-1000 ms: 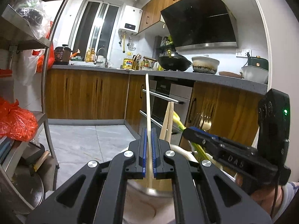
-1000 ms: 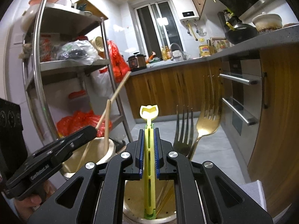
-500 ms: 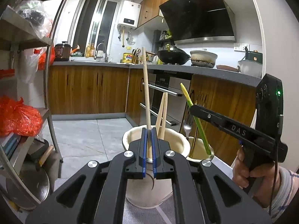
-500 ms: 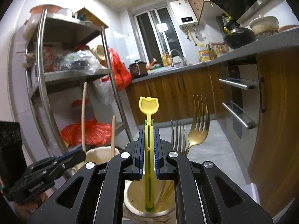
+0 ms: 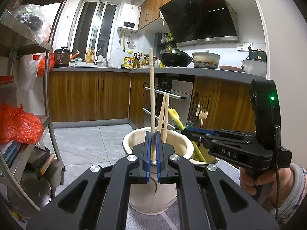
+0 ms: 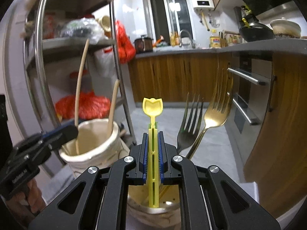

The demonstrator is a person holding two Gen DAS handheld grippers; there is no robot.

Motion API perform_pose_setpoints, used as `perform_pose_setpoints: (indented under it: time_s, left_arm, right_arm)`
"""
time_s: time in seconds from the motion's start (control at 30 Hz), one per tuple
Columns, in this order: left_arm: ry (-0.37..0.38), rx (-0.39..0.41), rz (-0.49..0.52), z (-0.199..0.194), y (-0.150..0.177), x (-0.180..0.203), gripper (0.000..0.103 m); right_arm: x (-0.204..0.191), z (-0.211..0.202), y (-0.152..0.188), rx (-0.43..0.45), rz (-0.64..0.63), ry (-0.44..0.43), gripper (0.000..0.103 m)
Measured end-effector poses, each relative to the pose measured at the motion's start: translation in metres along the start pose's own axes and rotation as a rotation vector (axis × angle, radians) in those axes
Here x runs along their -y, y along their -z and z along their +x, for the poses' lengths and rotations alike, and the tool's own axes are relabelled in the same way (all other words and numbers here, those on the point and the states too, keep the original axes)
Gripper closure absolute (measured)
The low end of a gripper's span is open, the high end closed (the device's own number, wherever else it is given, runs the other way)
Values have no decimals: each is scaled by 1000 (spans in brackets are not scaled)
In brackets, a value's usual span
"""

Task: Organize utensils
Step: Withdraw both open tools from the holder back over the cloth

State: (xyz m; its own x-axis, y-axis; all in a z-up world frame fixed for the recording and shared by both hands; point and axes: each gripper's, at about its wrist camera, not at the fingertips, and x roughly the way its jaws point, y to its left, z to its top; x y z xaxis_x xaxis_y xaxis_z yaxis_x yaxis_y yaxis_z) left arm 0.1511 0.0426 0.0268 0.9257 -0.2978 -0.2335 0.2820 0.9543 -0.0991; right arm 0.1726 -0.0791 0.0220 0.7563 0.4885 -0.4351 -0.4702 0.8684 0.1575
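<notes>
My left gripper [image 5: 153,134] is shut on a long wooden chopstick [image 5: 152,95] that stands upright in a cream ceramic pot [image 5: 184,145], beside two shorter chopsticks [image 5: 165,113]. My right gripper [image 6: 153,134] is shut on a yellow-green plastic utensil [image 6: 153,107] whose lower end is inside a metal holder [image 6: 170,209]. A silver fork [image 6: 189,126] and a gold fork [image 6: 214,115] stand in that holder. The right gripper also shows in the left wrist view [image 5: 187,129], the left gripper in the right wrist view [image 6: 72,131].
A metal shelf rack [image 5: 48,88] with red bags stands to the left. Wooden cabinets [image 5: 88,95] and an oven [image 5: 168,95] lie behind. Both containers stand on a grey cloth [image 5: 138,216].
Both grippers rose and drew back, so the pot and holder sit lower and fuller in view. The long chopstick now stands more upright. Both grips stayed shut.
</notes>
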Motion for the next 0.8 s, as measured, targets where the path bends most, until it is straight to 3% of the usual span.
perform_pose_setpoints:
  time_s: [0.23, 0.37, 0.8]
  left_arm:
    - [-7, -33, -6, 4, -5, -1, 97]
    - [-31, -62, -16, 2, -12, -2, 87]
    - [-73, -96, -37, -59, -21, 6, 85]
  right_arm:
    - [6, 2, -3, -67, 59, 8, 90]
    - [12, -18, -6, -51, 105, -9, 88]
    - [14, -106, 26, -44, 144, 18, 87]
